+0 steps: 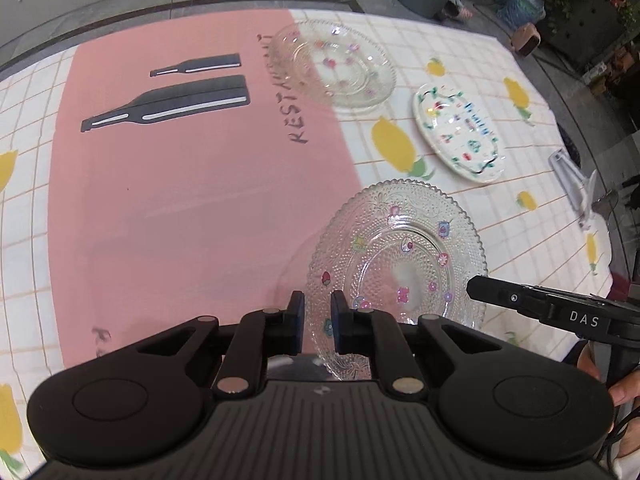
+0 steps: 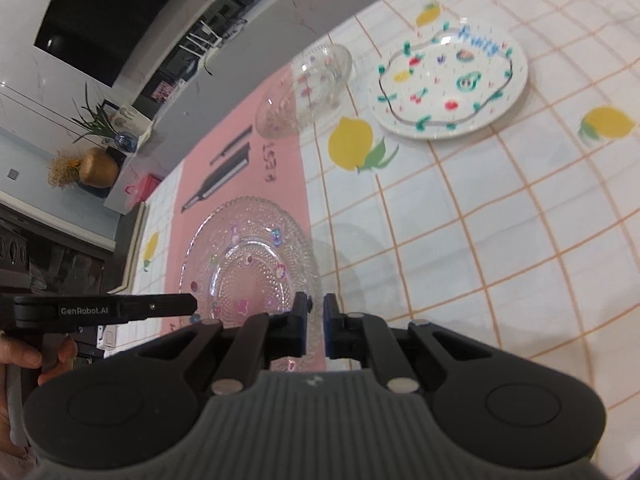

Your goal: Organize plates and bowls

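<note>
A clear beaded glass plate (image 1: 404,256) with small stickers is held above the table between both grippers. My left gripper (image 1: 318,308) is shut on its left rim. My right gripper (image 2: 317,312) is shut on its right rim (image 2: 248,264). A second clear glass dish (image 1: 332,62) rests at the far edge of the pink mat and also shows in the right wrist view (image 2: 304,94). A white plate with painted fruit (image 1: 460,132) lies on the checked cloth, also in the right wrist view (image 2: 448,84).
A pink mat (image 1: 192,184) with bottle prints covers the left of the table over a lemon-print checked cloth (image 2: 500,240). A grey metal object (image 1: 572,184) lies near the table's right edge. Planters and a bin stand beyond the table.
</note>
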The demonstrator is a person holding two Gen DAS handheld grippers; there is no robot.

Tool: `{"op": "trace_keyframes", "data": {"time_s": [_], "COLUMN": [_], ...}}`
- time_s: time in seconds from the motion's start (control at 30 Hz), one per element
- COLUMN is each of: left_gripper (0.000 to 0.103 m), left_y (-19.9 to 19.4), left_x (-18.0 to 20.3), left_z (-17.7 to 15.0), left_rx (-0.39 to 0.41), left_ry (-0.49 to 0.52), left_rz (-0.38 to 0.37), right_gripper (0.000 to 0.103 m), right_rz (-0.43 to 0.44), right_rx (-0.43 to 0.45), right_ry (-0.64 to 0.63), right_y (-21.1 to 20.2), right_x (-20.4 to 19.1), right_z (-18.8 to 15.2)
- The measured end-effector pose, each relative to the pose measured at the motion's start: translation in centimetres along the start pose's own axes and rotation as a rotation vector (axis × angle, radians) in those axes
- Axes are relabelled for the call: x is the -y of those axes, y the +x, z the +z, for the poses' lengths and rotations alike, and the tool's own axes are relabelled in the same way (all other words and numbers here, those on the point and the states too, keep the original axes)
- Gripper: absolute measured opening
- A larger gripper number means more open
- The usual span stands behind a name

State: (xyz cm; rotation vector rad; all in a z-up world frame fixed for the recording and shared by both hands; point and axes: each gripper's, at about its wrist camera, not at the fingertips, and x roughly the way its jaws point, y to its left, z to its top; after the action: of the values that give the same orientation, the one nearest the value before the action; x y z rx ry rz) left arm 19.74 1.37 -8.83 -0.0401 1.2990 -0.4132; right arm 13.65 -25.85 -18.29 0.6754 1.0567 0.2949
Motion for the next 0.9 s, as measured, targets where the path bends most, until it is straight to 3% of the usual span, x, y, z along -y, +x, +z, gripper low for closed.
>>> {"op": "trace_keyframes", "data": {"time_s": [0.43,0.7,0.9], "left_gripper": [0.014,0.014,0.014], "left_y": [-3.2,-0.5,2.3], "left_x": [5.6,6.7,6.1], "left_z": [-7.4,-12.8,-15.0], "left_rx": [0.146,0.220,0.216], "left_ry": [-0.154,-0.287,-0.359], "left_rz": [-0.054,-0.084,-0.074], "right_gripper": [0.006,0.005,0.005], "right_rz": [-0.017,-0.067,-0.110], "right_rx": [0.057,0.051,0.056], "right_ry": [-0.043,-0.026,-0.052], "right_y": [-8.0,-9.2,-7.8], "right_x": [1.3,3.8,4.7], "right_z": [-2.4,-5.3,-6.7]}}
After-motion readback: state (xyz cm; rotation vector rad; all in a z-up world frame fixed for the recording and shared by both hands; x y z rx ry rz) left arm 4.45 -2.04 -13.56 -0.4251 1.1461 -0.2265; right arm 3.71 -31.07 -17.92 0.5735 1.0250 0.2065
